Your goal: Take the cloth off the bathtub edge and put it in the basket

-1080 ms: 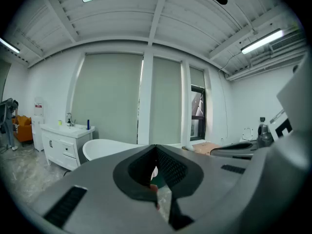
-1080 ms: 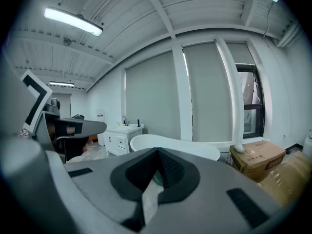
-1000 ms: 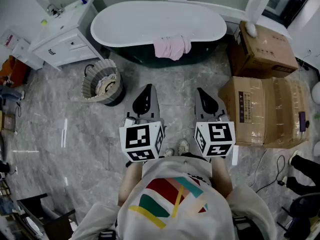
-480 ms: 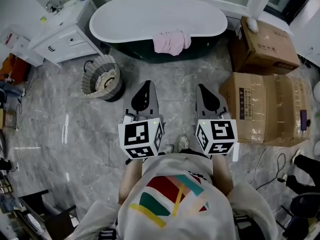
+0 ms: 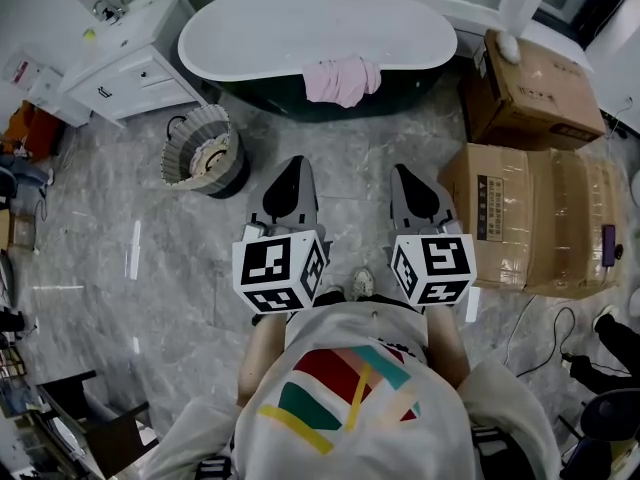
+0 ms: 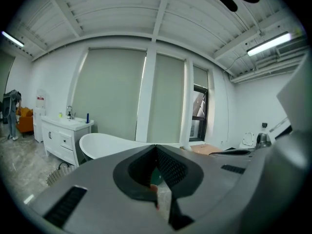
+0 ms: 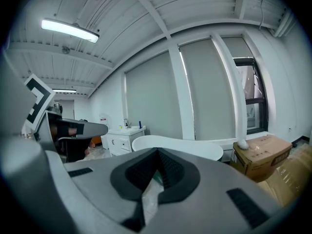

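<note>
A pink cloth point(image 5: 342, 79) hangs over the near edge of the white bathtub point(image 5: 300, 28) at the top of the head view. A round woven basket point(image 5: 205, 154) stands on the floor to the tub's left front. My left gripper point(image 5: 294, 168) and right gripper point(image 5: 408, 175) are held side by side above the marble floor, short of the tub, both shut with nothing between the jaws. In the left gripper view the bathtub point(image 6: 105, 144) shows beyond the shut jaws, and the right gripper view shows the bathtub point(image 7: 180, 146) too.
A white vanity cabinet point(image 5: 125, 56) stands left of the tub. Cardboard boxes point(image 5: 530, 218) are stacked at the right, another box point(image 5: 535, 93) behind them. A cable point(image 5: 545, 343) lies on the floor at the lower right. My feet point(image 5: 350, 288) show between the grippers.
Both grippers and the person have edged a little toward the bathtub; the tub, cloth and basket sit slightly nearer in the head view. Jaws stay shut.
</note>
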`<state>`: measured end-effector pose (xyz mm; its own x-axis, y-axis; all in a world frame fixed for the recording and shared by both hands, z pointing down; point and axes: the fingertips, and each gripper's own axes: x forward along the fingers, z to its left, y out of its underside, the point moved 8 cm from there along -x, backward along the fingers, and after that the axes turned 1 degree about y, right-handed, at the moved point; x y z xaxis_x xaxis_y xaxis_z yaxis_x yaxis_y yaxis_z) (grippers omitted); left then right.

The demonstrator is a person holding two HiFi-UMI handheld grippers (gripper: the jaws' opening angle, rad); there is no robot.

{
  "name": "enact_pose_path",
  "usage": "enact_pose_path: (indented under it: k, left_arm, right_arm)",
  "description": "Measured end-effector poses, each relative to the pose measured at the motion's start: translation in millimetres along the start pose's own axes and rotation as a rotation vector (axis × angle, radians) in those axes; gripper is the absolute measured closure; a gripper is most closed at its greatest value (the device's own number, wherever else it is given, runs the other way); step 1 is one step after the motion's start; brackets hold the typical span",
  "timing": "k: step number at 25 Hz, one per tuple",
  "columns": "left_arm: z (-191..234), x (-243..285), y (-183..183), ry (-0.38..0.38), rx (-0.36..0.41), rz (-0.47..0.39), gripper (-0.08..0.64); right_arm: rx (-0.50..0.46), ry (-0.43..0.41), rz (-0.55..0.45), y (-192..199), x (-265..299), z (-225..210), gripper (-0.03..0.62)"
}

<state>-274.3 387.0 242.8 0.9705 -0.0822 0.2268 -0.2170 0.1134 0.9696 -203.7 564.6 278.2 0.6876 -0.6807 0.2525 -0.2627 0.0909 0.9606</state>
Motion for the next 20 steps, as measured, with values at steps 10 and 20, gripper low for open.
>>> enact_pose_path:
  k: [10,20]
  left_arm:
    - [-14.2,12.9,-0.3,-0.020,0.013,-0.024,0.541]
    - [-1.5,55.7,-15.8,0.001,0.028,-0.079,0.541]
  right_arm:
    - [-0.029,-0.019,-0.042,-4.7,-4.2,-19.6,0.581]
    - [-0.079,0.003,-0.132,-33.7,29.1,-39.4,0.581]
